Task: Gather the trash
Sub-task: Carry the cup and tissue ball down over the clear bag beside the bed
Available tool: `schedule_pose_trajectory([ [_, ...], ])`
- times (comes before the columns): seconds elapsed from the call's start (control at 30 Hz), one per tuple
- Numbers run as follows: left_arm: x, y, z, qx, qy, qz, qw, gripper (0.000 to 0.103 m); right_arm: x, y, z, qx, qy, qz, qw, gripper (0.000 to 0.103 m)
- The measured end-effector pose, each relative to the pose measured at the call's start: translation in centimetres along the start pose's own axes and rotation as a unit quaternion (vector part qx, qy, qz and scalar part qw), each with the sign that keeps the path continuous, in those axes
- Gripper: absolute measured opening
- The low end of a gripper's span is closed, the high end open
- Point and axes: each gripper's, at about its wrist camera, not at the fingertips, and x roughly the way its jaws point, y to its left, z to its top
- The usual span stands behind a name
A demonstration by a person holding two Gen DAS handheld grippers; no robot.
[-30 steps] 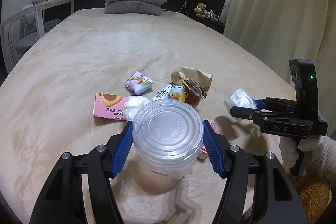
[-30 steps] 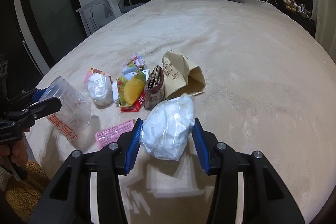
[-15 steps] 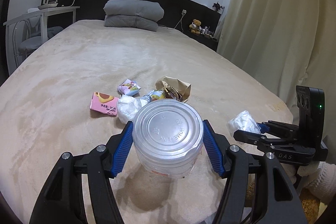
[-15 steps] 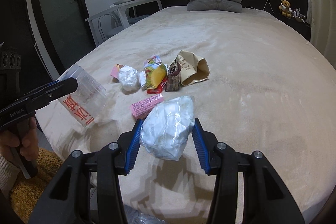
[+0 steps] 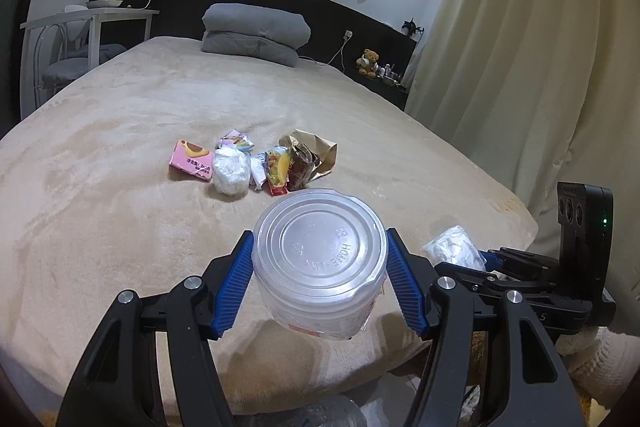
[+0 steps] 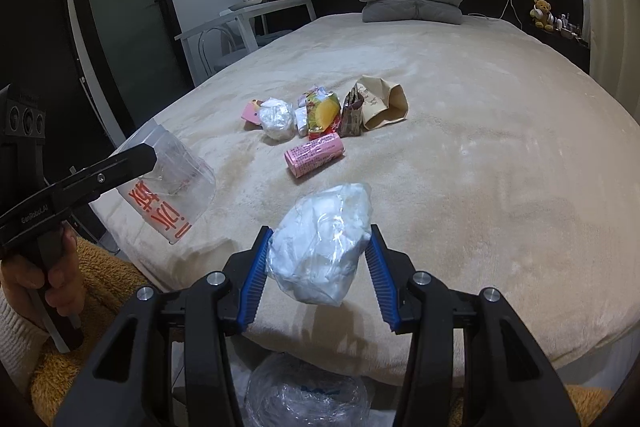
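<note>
Left tongs (image 5: pixel 320 279) clamp a clear lidded plastic tub (image 5: pixel 320 263); right tongs (image 6: pixel 318 263) pinch a white tissue wad bagged in plastic (image 6: pixel 320 247), both clear of the beige bed (image 6: pixel 480 167), likely bin-bound.

The right gripper (image 6: pixel 318 269) clamped a clear bag of white tissue (image 6: pixel 322 245) between its blue pads (image 6: pixel 256 277), above the near edge of the beige bed (image 6: pixel 500 155). Ahead of the jaws lay a pink packet (image 6: pixel 314 153); beyond it lay a cluster: a white wad (image 6: pixel 276 117), a yellow-red wrapper (image 6: pixel 323 113), a dark wrapper (image 6: pixel 352 111) and a brown paper bag (image 6: pixel 382 101). Left of the jaws, the left gripper (image 6: pixel 132 159) gripped a clear plastic cup (image 6: pixel 172 185) with red print. Below the jaws sat a crumpled clear bag (image 6: pixel 306 393).
</note>
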Motion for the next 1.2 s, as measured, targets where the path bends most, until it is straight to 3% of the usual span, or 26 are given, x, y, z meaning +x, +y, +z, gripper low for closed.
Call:
schedule_pose_trajectory([
  [0.37, -3.1, -2.0, -3.5, -0.015, -0.011, -0.004, 0.9998, 0.063, -2.5, 2.1, -3.9, -0.005, 0.004, 0.006, 1.000, 0.048],
  [0.67, -4.1, -2.6, -6.0, -0.031, 0.005, -0.004, 0.9995, 0.063, -3.2, 2.1, -6.2, 0.012, 0.023, 0.019, 0.999, 0.048],
  [0.83, -3.7, -2.7, -7.4, -0.041, 0.028, -0.007, 0.9987, 0.063, -2.4, 2.3, -6.9, 0.013, 0.043, 0.028, 0.999, 0.048],
  [1.2, -0.5, -2.4, -11.3, -0.062, 0.127, -0.008, 0.9899, 0.063, 0.6, 2.1, -9.4, 0.024, 0.126, 0.047, 0.991, 0.048],
])
